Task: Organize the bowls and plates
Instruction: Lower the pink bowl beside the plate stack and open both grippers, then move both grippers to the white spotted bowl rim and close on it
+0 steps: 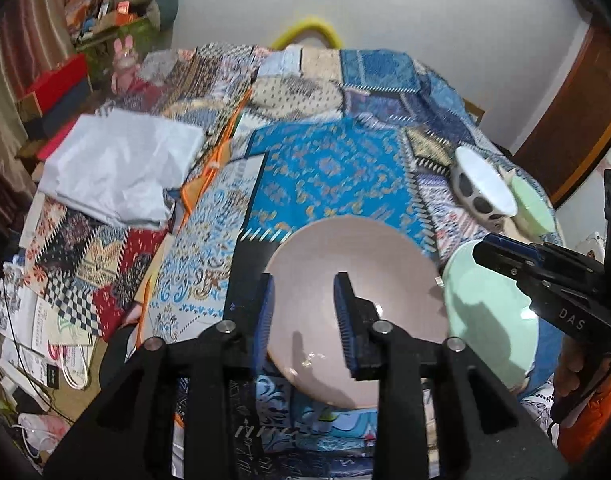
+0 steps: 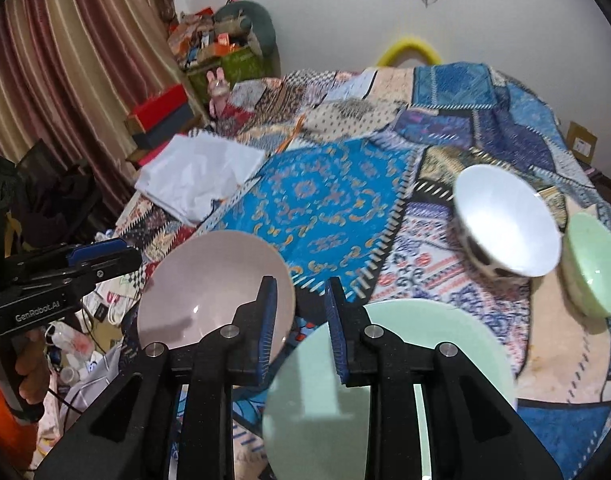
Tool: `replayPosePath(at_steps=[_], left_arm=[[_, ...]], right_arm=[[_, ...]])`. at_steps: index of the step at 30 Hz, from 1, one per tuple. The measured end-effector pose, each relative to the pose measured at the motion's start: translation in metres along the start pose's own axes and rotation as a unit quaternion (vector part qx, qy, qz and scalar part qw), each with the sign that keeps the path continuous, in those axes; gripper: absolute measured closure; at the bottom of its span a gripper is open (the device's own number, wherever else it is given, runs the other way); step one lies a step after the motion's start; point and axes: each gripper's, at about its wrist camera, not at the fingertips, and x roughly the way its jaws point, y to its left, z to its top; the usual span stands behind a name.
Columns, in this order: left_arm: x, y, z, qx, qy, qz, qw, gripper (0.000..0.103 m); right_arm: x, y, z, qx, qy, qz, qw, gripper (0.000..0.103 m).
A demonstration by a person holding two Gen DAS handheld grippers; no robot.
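Observation:
A pink plate lies on the patchwork bedspread, with a pale green plate right beside it. My left gripper hovers over the pink plate, jaws apart, nothing pinched between them. My right gripper hangs over the gap between the two plates, its right finger above the green plate's rim, jaws slightly apart and empty. Further right, a white bowl with black spots sits tilted against a small green bowl.
A crumpled white sheet lies on the bedspread's left side. Beyond the left edge are stacked red and dark boxes and floor clutter of bags and papers. A curtain hangs at far left, a wooden door at right.

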Motion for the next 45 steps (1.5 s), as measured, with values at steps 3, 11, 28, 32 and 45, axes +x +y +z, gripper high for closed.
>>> replayPosePath(at_steps=[3,11,28,32,45], left_arm=[[-0.013,-0.015,0.005,0.012,-0.018,-0.004,0.9998,0.063],[-0.037,-0.057,0.020,0.044,-0.065,-0.007,0.9969,0.036],[0.007,-0.137,0.078,0.093,-0.058,-0.034,0.9934,0.019],[0.030,-0.158,0.093,0.111,-0.051,-0.035,0.9919,0.019],[0.127,-0.211,0.118,0.161,0.006,-0.053,0.9856,0.019]], right_arm=[[-0.014,-0.008,0.002,0.004,-0.016,-0.007,1.000,0.074],[-0.053,-0.040,0.005,0.022,-0.066,-0.033,0.997,0.052],[-0.065,-0.132,0.006,0.094,-0.089,-0.097,0.987,0.046],[-0.055,-0.150,0.005,0.107,-0.082,-0.103,0.985,0.046],[-0.005,-0.187,-0.006,0.153,-0.028,-0.065,0.986,0.066]])
